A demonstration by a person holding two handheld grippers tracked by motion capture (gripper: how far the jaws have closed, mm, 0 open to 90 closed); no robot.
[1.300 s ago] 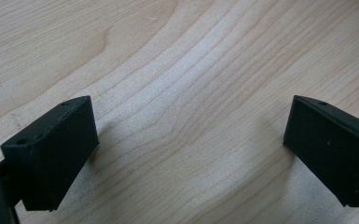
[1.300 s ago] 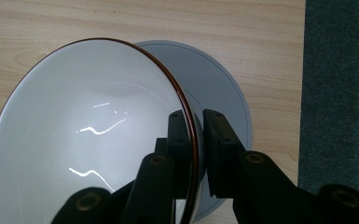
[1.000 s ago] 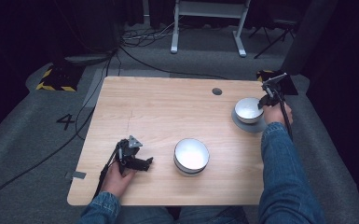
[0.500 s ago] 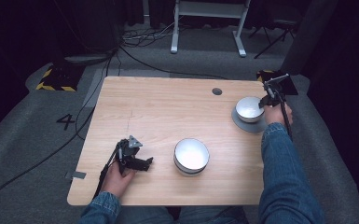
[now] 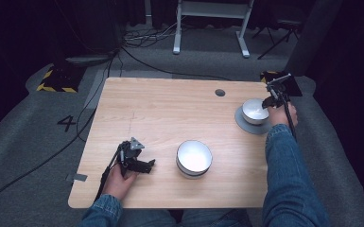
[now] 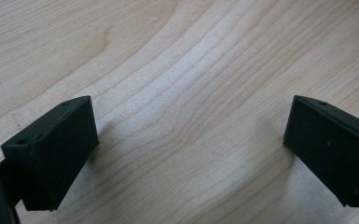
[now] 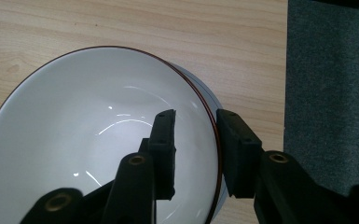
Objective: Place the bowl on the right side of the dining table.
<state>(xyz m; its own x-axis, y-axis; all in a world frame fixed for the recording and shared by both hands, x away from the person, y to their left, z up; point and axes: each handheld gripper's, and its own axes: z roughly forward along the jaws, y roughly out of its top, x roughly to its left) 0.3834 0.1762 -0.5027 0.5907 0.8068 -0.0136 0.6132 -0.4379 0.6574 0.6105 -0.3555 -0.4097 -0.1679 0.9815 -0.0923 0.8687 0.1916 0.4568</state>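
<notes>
bowl [image 7: 88, 140] | white, thin red rim | upright | on grey saucer [image 5: 246, 125] | table's right edge

Two white bowls [image 5: 194, 158] [image 5: 255, 111], one grey saucer [image 5: 244, 124], one wooden table [image 5: 160, 113].

The desk [image 5: 160, 113] was pale wood with smooth, matt grain. The bowl [image 7: 88, 140] at its right edge looked like glossy white ceramic, thinly red-rimmed, on a matt grey saucer [image 5: 242, 124]. The black fingers [image 6: 51, 149] looked like matt plastic; the floor [image 5: 38, 137] beside the desk was rough grey carpet.

bright tabletop, dark surroundings, soft shadows
</notes>
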